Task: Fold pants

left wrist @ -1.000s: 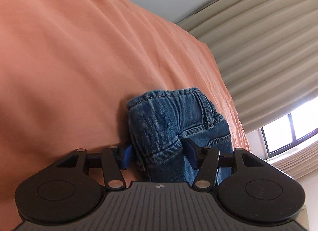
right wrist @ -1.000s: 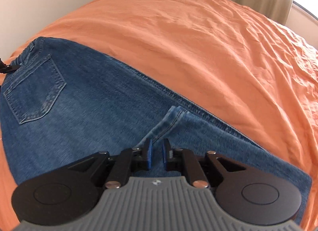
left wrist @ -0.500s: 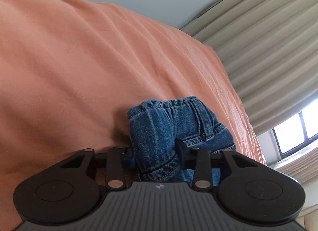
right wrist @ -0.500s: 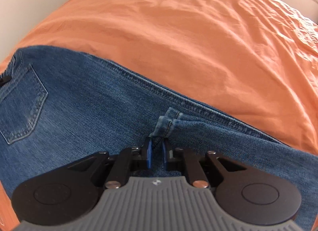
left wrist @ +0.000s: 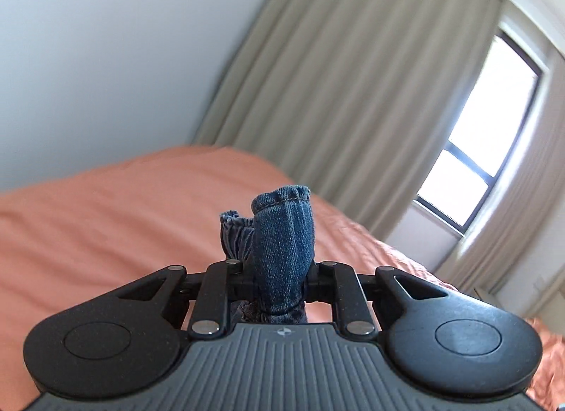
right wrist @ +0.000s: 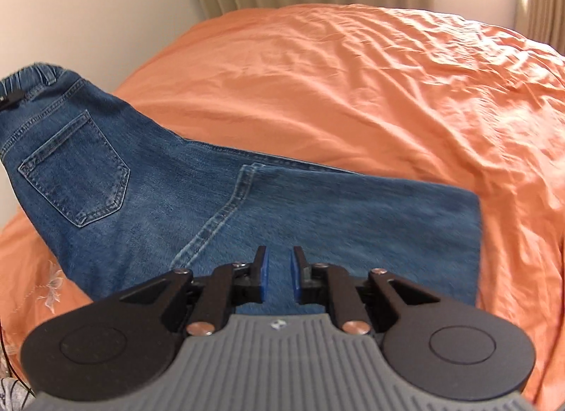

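Blue denim pants (right wrist: 212,206) lie on the orange bed, back pocket up, legs folded over each other. The waistband end (right wrist: 31,78) is raised off the bed at the far left. My left gripper (left wrist: 279,280) is shut on a bunched piece of the waistband (left wrist: 282,234) and holds it lifted above the bed. My right gripper (right wrist: 279,278) hovers over the leg part of the pants. Its blue pads (right wrist: 263,276) stand a small gap apart with no cloth between them.
An orange bedspread (right wrist: 353,93) covers the whole bed. A pale wall (left wrist: 106,57) and beige curtains (left wrist: 353,93) stand behind it, with a window (left wrist: 476,156) at the right. White embroidery (right wrist: 53,287) marks the bed's near-left corner.
My left gripper closed on the waistband and lifted it, tilting up toward the wall. My right gripper let go of the leg hem, opened slightly and pulled back above the pants.
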### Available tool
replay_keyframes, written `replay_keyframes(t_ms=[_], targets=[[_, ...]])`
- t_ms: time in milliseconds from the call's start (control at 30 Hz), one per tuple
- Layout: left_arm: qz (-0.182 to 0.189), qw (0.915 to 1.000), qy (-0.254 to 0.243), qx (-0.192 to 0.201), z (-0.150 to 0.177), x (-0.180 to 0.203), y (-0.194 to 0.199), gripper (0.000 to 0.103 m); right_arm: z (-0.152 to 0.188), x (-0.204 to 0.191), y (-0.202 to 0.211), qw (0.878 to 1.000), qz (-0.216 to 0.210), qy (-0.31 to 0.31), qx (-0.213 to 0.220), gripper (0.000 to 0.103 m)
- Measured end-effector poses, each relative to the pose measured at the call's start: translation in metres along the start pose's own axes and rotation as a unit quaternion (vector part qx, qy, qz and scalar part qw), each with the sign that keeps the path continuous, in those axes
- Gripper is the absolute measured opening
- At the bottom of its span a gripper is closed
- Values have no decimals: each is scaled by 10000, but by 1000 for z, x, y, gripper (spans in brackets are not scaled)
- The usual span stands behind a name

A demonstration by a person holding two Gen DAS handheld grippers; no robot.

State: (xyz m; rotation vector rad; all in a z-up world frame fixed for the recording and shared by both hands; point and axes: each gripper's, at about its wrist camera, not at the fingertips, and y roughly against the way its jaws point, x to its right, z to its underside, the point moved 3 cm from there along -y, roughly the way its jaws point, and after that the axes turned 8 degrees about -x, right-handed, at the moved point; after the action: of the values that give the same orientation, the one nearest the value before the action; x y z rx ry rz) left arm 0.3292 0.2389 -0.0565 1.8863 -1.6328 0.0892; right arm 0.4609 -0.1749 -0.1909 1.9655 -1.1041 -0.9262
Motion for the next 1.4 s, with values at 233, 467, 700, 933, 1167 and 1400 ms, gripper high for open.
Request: replay_keyframes(t_ms=[233, 467, 700, 933, 1167, 1400], targets=[[-12, 9846, -1740, 155, 45, 151, 28, 21, 50, 30, 44, 9980, -363, -409, 320, 10], [-96, 9471, -3184, -391, 151, 259, -17, 21, 96, 72, 70, 9942, -466, -862, 448, 10], [-71, 9051, -3868, -1764, 277, 282, -49, 21, 143, 118, 84, 9922, -318, -1149, 355, 10], [595, 8893, -3093, -3315, 304, 271, -63, 51, 159, 144, 80, 9902, -257, -1345, 279, 10], [1617, 8904, -2006, -3752, 258, 260, -62, 62, 138, 128, 78, 9928, -395, -1073, 356, 11], [944, 9153, -2467, -3039, 194, 219, -70, 62, 75, 103, 53, 9920, -814, -810, 527, 28]])
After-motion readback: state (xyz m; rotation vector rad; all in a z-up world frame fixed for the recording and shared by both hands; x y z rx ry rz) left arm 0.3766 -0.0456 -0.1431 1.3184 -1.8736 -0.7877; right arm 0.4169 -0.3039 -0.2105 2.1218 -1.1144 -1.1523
